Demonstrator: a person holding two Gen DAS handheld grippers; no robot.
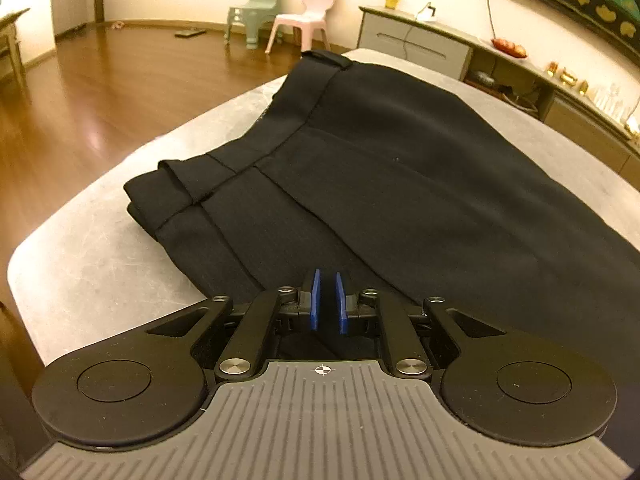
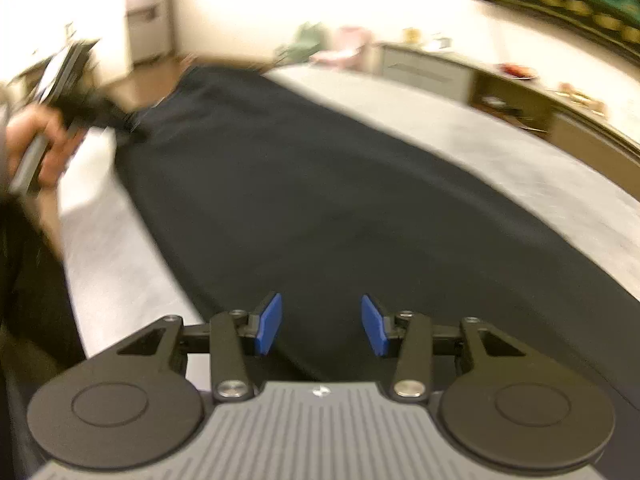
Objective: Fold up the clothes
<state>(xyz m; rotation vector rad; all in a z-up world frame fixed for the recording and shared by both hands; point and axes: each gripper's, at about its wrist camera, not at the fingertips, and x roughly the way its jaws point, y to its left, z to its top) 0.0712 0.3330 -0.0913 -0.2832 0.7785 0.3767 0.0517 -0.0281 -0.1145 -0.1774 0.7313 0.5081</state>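
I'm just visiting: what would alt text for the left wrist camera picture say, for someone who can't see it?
Dark folded trousers lie on a grey table, seen from just behind the left gripper, whose blue pads are nearly together over the near edge of the cloth. Beyond are a wooden floor, a green chair and a pink chair.

We are seeing a green chair (image 1: 256, 8) standing beside a pink chair (image 1: 308, 16) on the wooden floor (image 1: 100, 88), a sideboard (image 1: 416, 44) nearby.

Grey table (image 1: 100, 264) bears dark folded trousers (image 1: 400, 184) laid flat
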